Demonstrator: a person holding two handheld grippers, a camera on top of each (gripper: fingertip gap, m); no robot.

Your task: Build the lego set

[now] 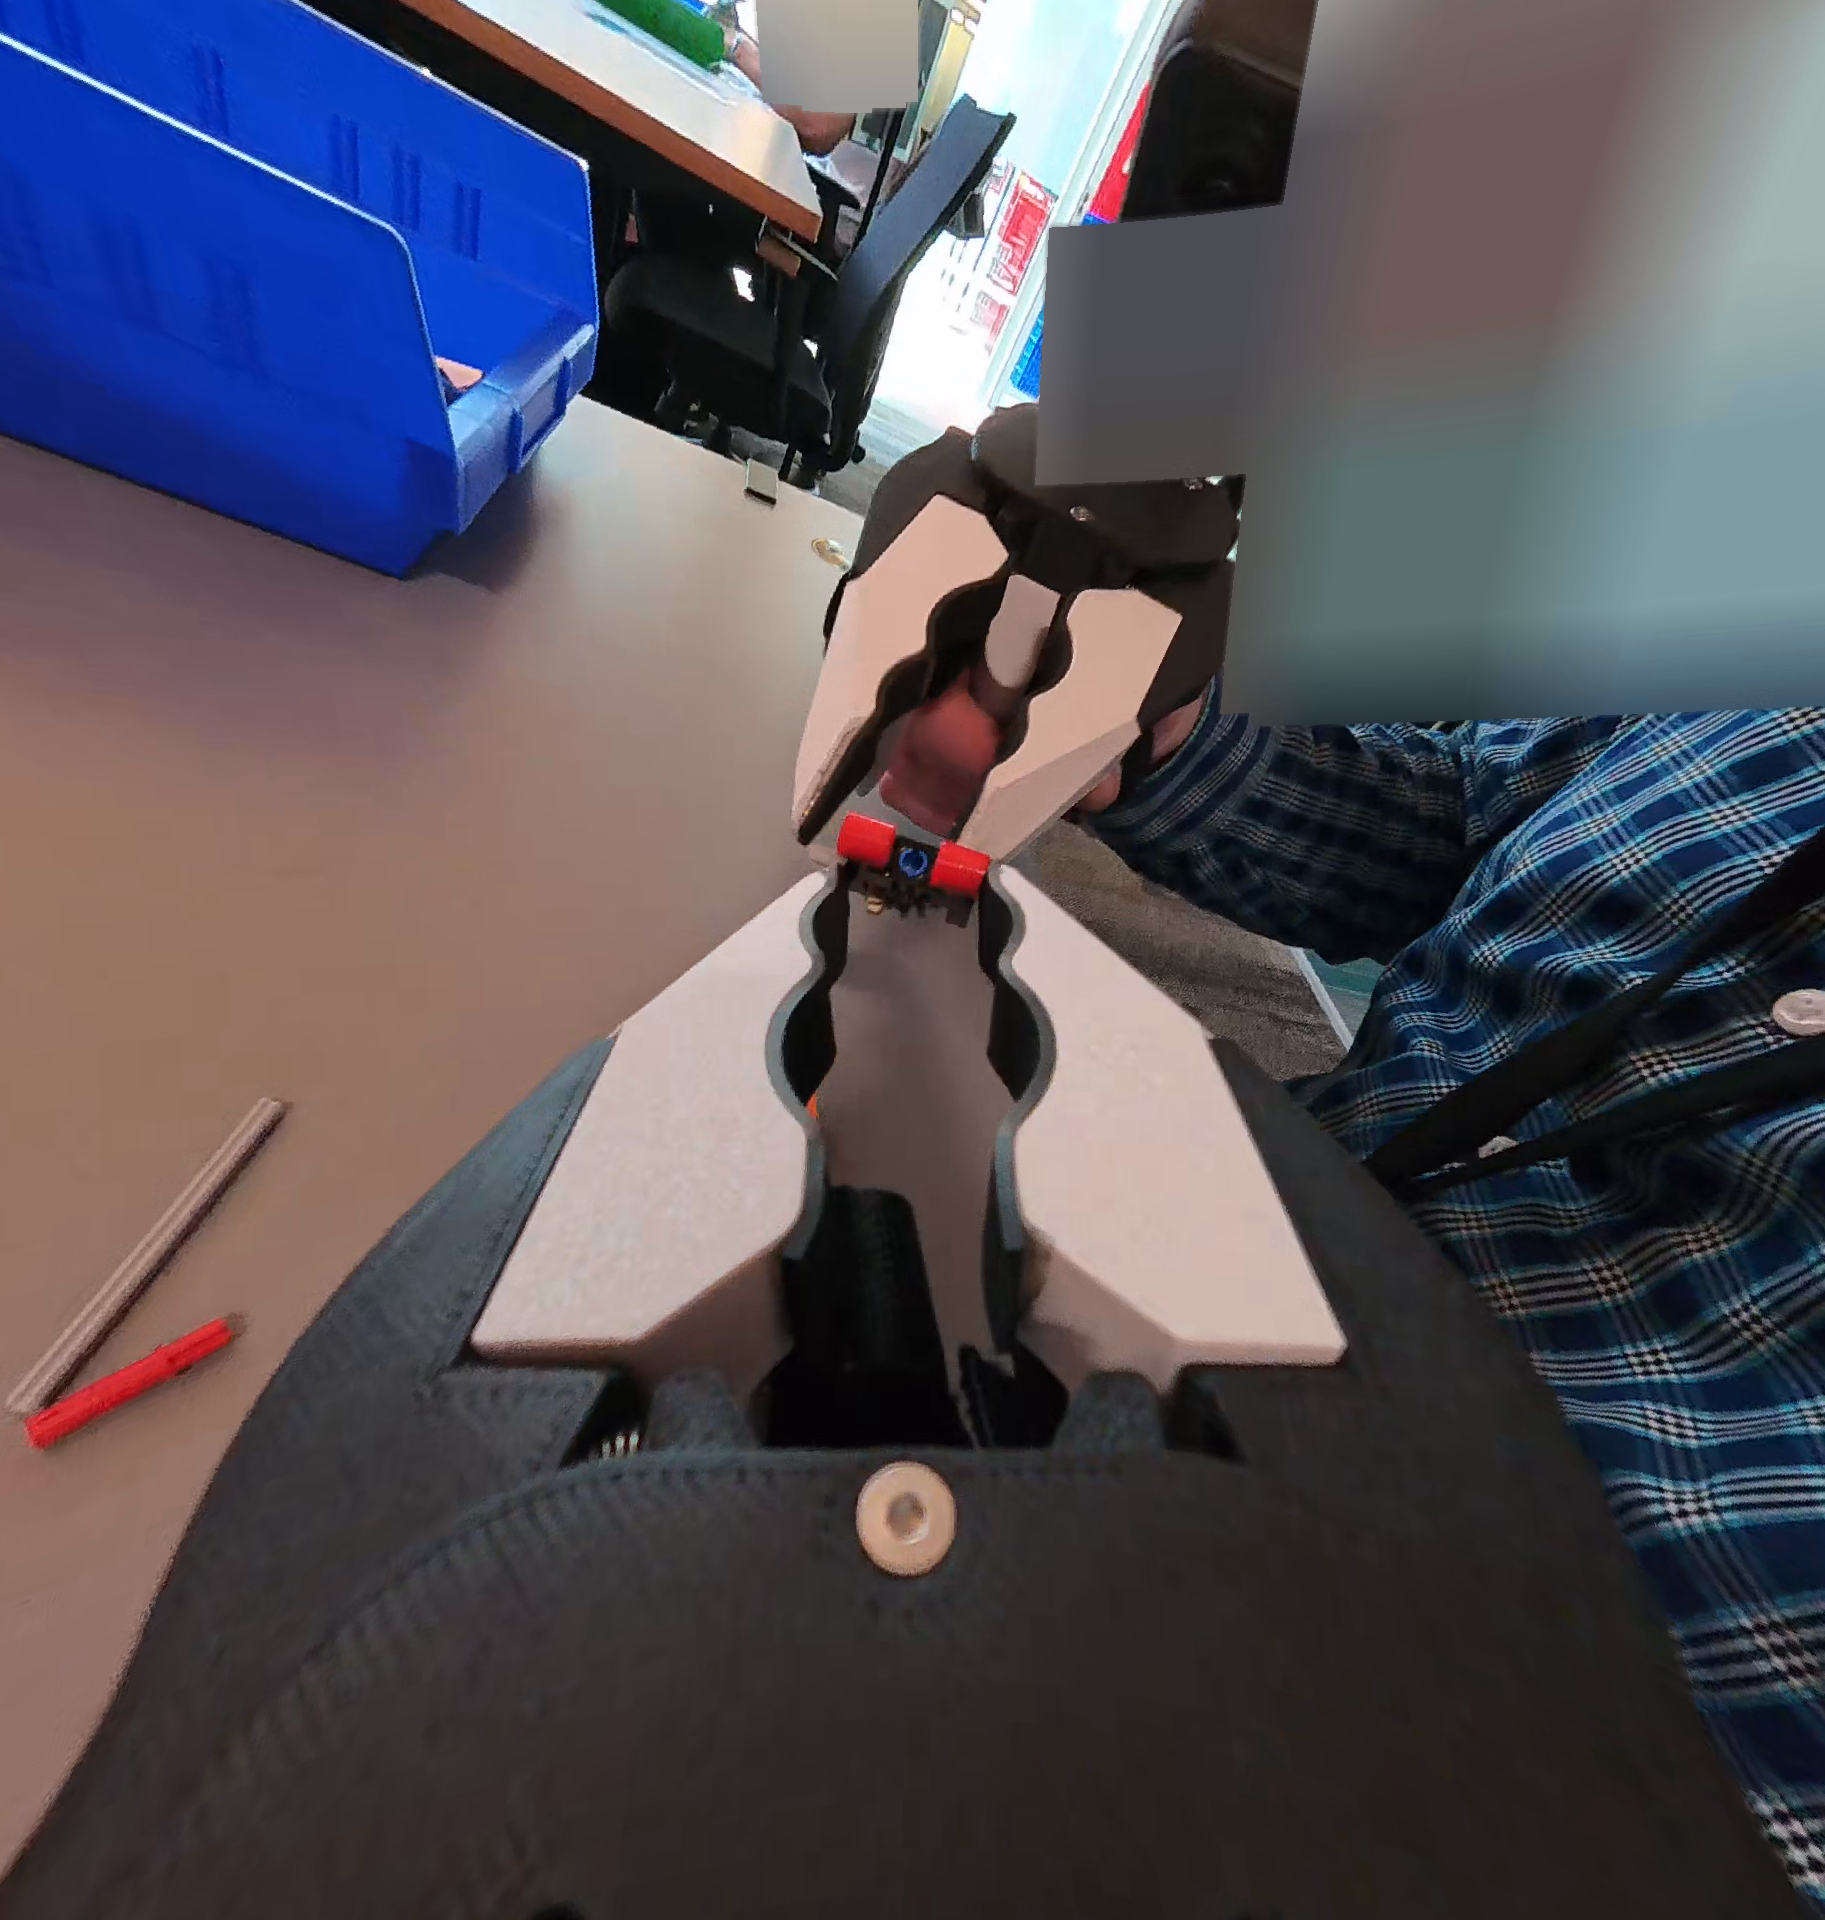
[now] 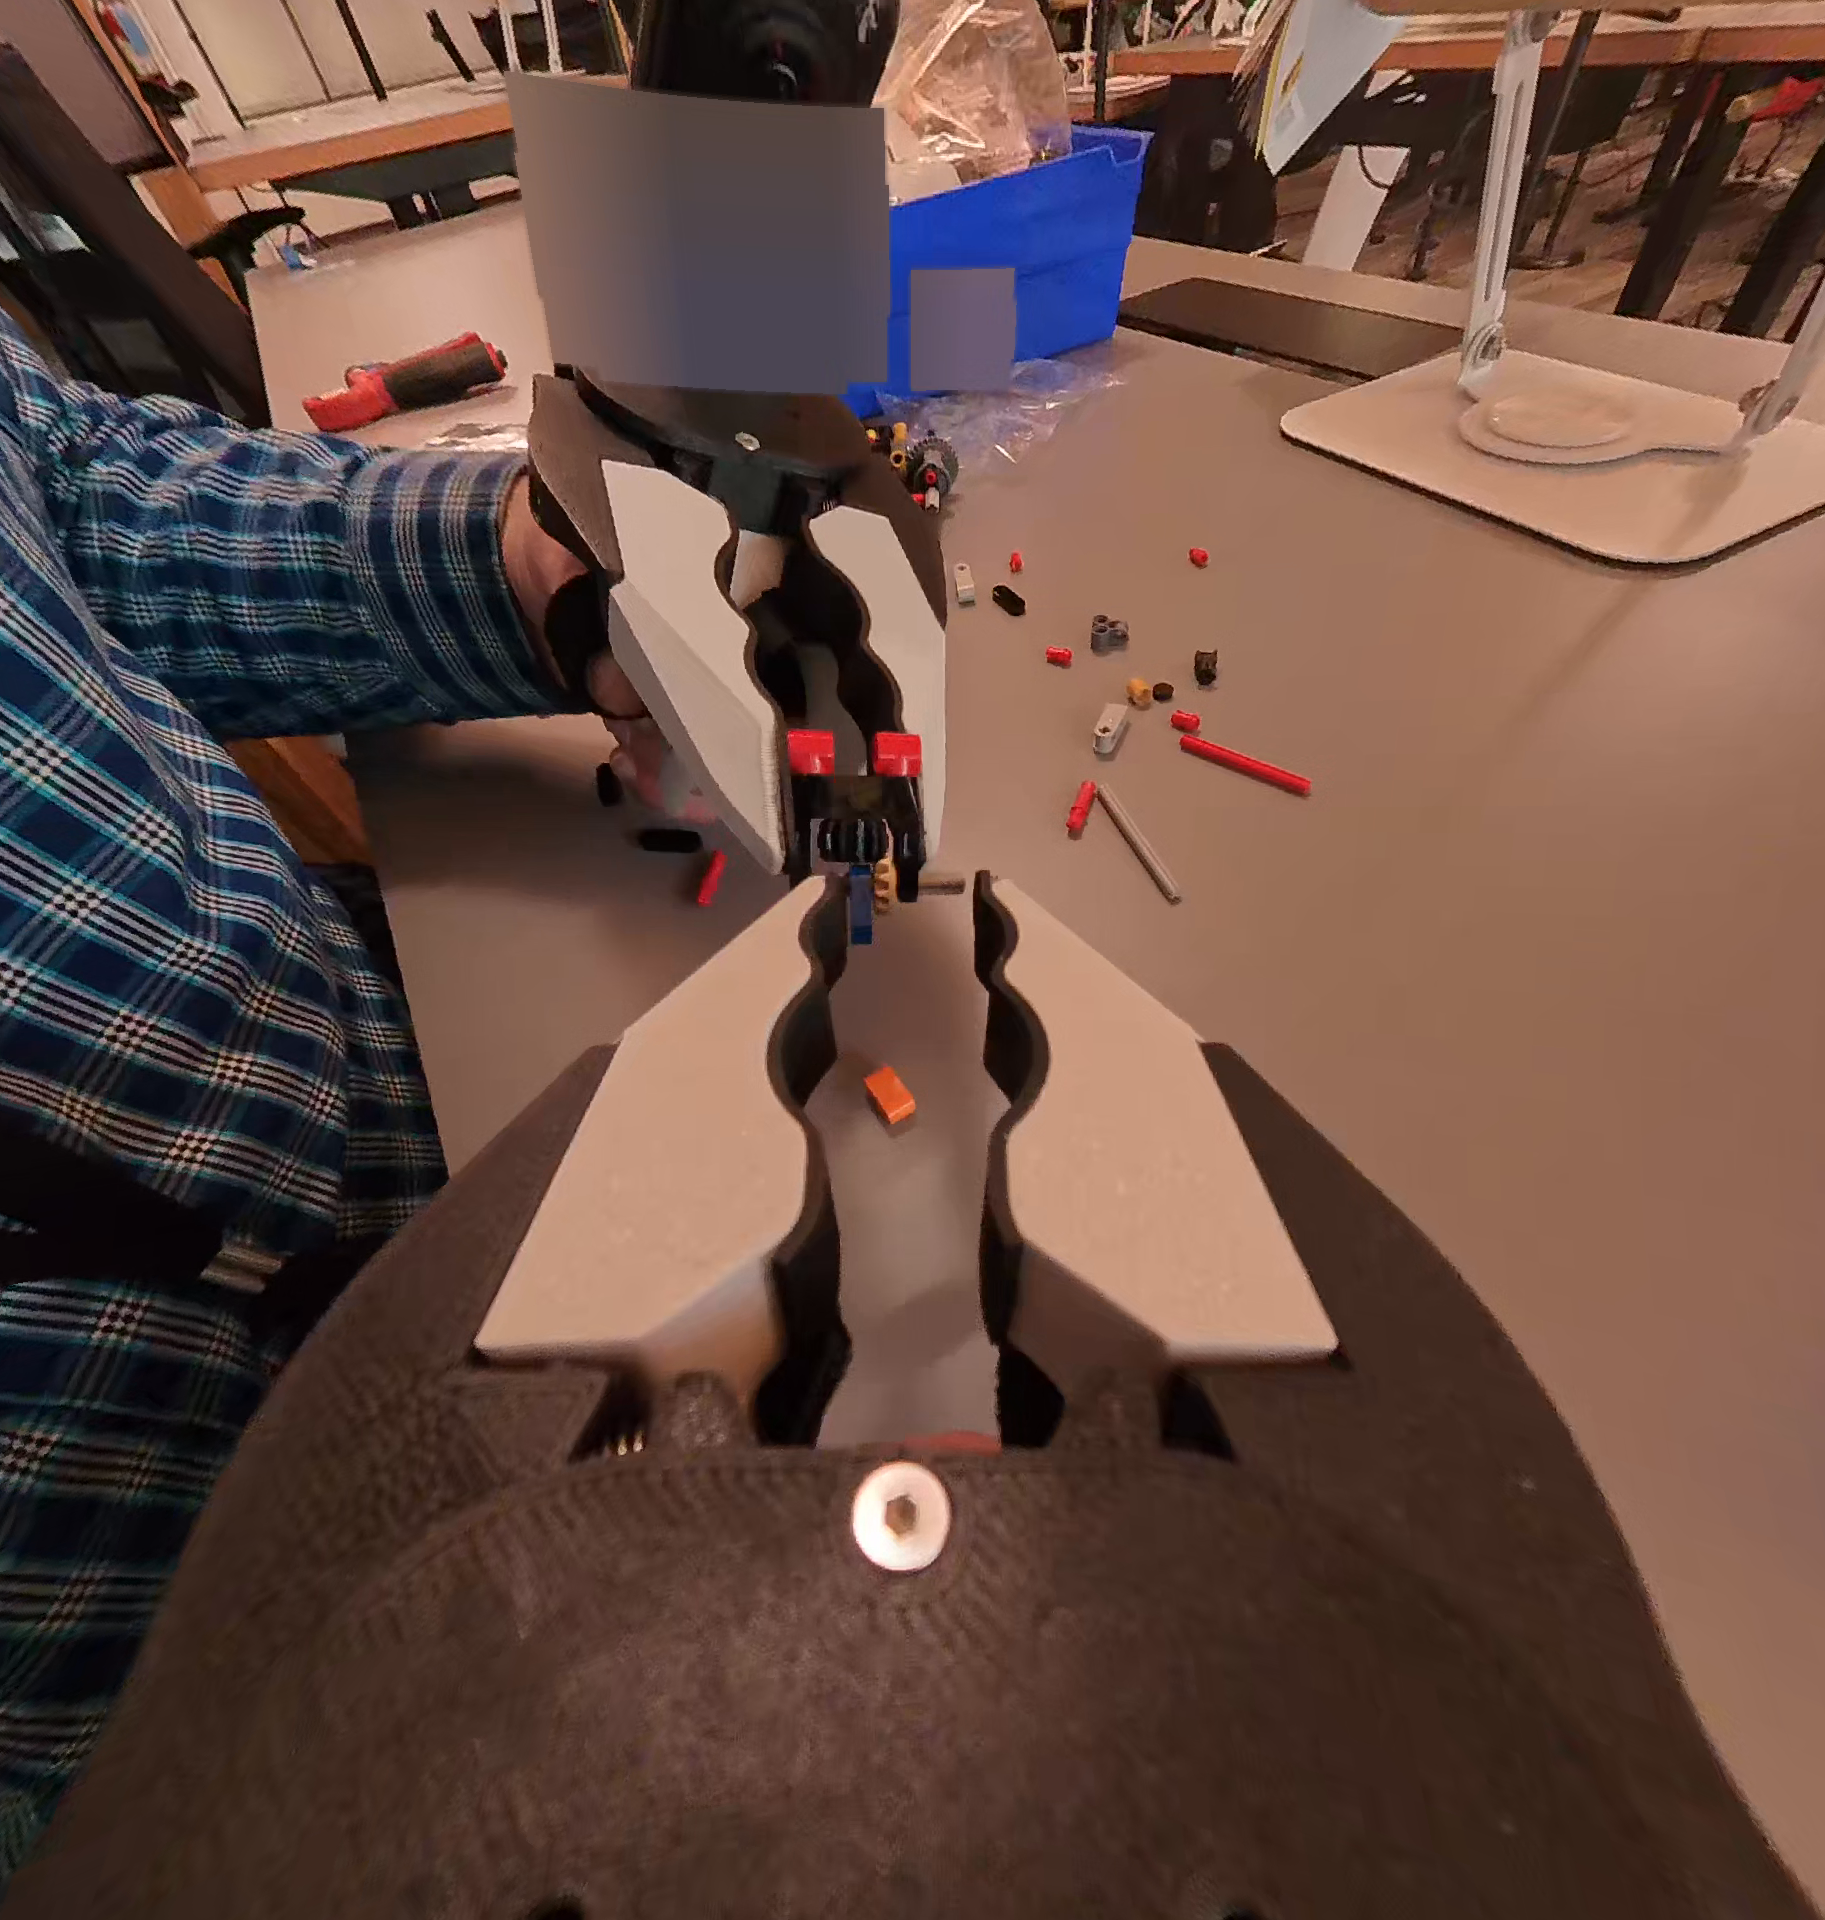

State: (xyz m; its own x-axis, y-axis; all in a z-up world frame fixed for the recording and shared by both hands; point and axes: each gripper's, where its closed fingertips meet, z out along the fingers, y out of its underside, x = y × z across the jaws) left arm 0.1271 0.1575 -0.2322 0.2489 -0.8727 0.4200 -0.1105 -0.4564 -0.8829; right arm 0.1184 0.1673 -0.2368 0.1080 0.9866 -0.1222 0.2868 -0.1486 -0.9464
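Sub-assembly (image 1: 913, 871): small black lego build with two red caps, a blue pin end, a black gear and a tan part, held above the table (image 1: 264, 831).

Left gripper (image 1: 913, 899): closed on the sub-assembly's lower black body, as shown in its own view.

Right gripper (image 2: 903, 899): jaws parted; the blue piece (image 2: 862, 909) is seen just inside its left finger, contact not determinable. No firm hold can be confirmed.

Step judged in hand: mid-air fitting or adjustment of a part on the sub-assembly. Next move judged to call for fine alignment and a steady counter-hold from the left gripper.

Nearby: orange brick (image 2: 889, 1094) on the table beneath; loose red pins, grey axle (image 2: 1136, 842) and long red axle (image 2: 1243, 765) scattered beyond; blue bin (image 2: 1033, 260) farther off.
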